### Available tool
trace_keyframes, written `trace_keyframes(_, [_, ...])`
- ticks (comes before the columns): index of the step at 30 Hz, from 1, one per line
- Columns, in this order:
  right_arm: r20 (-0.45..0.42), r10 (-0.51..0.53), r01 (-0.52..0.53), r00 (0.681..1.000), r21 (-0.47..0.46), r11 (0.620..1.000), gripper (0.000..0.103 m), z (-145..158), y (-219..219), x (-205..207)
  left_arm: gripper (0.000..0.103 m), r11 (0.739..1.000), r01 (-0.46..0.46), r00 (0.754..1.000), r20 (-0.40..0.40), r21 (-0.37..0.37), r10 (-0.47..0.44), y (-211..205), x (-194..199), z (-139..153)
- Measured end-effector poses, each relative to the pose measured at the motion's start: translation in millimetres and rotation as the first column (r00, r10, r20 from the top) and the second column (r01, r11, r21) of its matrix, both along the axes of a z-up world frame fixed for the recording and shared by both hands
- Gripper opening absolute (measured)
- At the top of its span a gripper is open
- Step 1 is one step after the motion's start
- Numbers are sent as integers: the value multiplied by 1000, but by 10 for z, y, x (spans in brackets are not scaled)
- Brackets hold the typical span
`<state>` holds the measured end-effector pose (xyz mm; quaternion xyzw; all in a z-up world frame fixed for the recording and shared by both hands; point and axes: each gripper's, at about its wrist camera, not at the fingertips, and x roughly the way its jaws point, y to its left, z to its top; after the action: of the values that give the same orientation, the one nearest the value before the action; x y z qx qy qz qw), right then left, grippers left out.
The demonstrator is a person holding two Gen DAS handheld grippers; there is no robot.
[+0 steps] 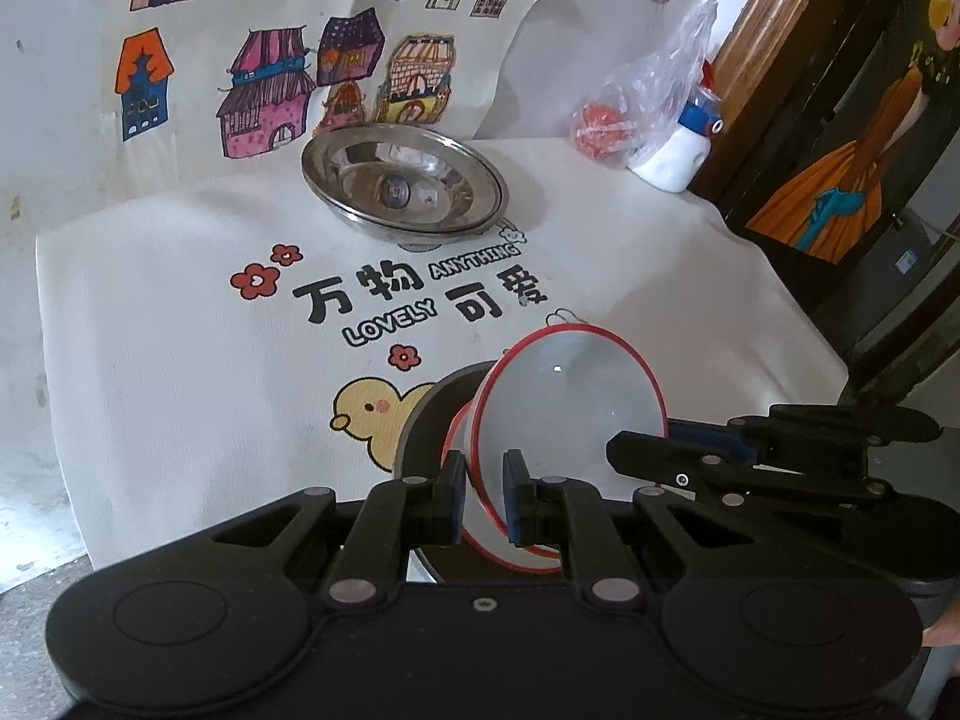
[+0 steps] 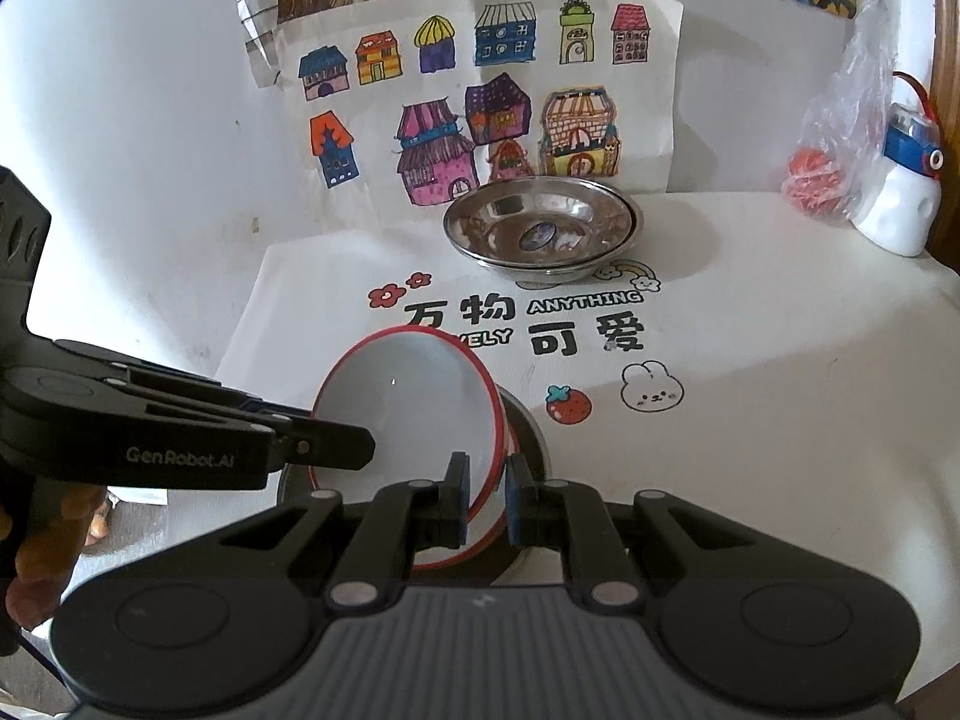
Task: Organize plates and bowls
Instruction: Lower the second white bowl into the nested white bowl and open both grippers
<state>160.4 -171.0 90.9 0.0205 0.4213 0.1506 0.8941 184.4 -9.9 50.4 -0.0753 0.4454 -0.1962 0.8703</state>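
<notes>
White cloth printed with cartoons covers the tabletop (image 1: 180,360); both the left gripper (image 1: 485,495) and right gripper (image 2: 486,495) clamp a tilted, red-rimmed white bowl (image 1: 570,408).

Readable text, two spots only.

White cloth (image 1: 180,360) on the table: printed "万物" (image 1: 358,291) with "ANYTHING" (image 1: 477,261) next to it, then "LOVELY" (image 1: 389,322) with "可爱" (image 1: 498,297) on the line below. Black outlined letters. In the right wrist view "LOVELY" is half hidden behind the red-rimmed bowl (image 2: 408,402), only "ELY" shows; "ANYTHING" (image 2: 585,302) and "可爱" (image 2: 588,339) read clean there.

Left gripper (image 2: 336,447), side of its black arm: "GenRobot.AI" (image 2: 179,457) in pale letters, seen from the right wrist view.

Round sticker (image 1: 396,188) at the bottom of the steel bowl (image 1: 336,174): has print, too small to read. Drawings (image 2: 480,90) on the wall: no legible words.
</notes>
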Motion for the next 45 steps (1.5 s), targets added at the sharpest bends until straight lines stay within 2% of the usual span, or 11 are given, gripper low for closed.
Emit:
trace_keyframes(36, [-81, 8, -10, 997, -34, 999, 15, 7, 31, 148, 13, 999, 36, 997, -71, 36, -33, -66, 104, -17])
trace_keyframes(45, [-117, 17, -20, 993, -33, 999, 15, -4, 36, 197, 13, 995, 54, 996, -77, 88, -47, -119, 127, 16])
